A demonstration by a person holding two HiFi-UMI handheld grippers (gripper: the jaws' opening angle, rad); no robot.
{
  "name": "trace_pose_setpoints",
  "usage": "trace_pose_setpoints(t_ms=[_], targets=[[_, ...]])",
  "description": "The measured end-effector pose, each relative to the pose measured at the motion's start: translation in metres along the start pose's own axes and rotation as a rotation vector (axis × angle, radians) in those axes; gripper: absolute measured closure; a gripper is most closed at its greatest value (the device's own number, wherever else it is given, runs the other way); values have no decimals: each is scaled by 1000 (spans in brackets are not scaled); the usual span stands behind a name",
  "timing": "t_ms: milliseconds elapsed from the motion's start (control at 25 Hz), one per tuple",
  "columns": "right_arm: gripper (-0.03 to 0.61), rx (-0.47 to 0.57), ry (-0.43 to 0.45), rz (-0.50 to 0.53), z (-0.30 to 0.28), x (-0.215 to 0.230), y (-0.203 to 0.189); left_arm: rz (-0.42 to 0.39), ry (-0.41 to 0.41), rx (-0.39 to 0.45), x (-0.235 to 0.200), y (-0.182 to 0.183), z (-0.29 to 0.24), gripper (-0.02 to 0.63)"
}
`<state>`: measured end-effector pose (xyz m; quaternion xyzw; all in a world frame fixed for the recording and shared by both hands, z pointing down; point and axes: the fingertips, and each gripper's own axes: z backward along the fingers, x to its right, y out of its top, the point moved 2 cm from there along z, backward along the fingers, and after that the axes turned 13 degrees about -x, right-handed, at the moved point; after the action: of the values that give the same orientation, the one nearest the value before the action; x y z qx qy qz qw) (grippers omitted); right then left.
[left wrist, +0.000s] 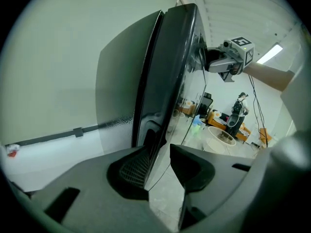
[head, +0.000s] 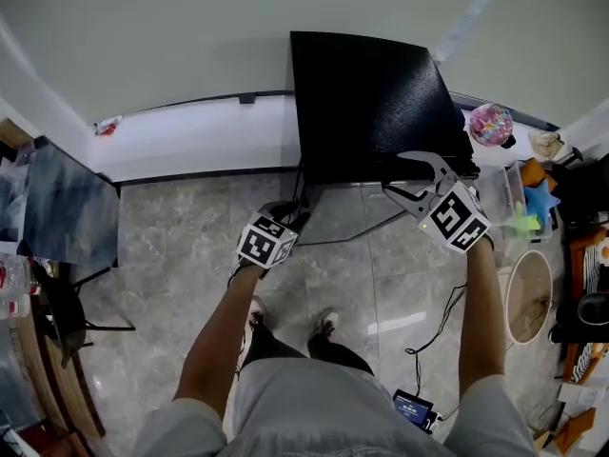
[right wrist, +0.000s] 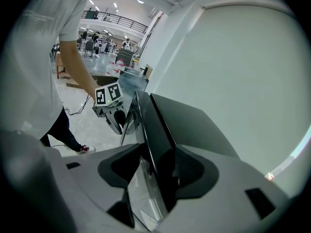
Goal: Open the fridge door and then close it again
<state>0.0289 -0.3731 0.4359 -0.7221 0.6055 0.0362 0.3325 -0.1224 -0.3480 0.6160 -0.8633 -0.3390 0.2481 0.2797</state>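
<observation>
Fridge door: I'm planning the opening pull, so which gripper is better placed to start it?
Probably the left gripper: the fridge door edge runs between its jaws, beside a dark recess that looks like a grip. The right gripper straddles the opposite edge, jaws wide. No hinge shows, so this is tentative.

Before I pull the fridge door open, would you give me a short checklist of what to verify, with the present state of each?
1. Start state: ok, the fridge door looks flush with the fridge body.
2. Left placement: ok, the left gripper has its jaws astride the door's edge.
3. Left grip firm: cannot tell whether both pads press on the door.
4. Right placement: ok, the right gripper sits at the other front corner, with the door's edge between its jaws; whether it presses, cannot tell.
5. Swing path: cannot tell; a cable lies on the floor just in front, and the door may pass over it.
</observation>
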Motion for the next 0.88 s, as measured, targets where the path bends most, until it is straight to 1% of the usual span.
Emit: trace_pose_setpoints(t_ms=[120, 200, 280, 360, 400, 560, 880], targets=[[356, 0, 5, 0, 0, 0, -1, 3, -14, 3, 0, 1, -1, 494], [356, -2, 2, 2, 1, -1, -1, -10, -22, -3, 1, 1, -1, 494], [356, -3, -4, 3, 2, -2, 0, -41, 1, -23, 2, 0, 0, 499], [356, -2, -9, 5, 2, -3, 0, -70, 33, -45, 2, 0, -1, 525], [356, -2, -10, 6, 2, -3, 0, -74, 39, -51, 2, 0, -1, 526], [357, -2, -9, 9, 1, -3, -1, -59, 38, -53, 3, -1, -3, 528], [360, 0, -11, 20, 4, -4, -3, -16, 69, -41, 7, 0, -2, 529]])
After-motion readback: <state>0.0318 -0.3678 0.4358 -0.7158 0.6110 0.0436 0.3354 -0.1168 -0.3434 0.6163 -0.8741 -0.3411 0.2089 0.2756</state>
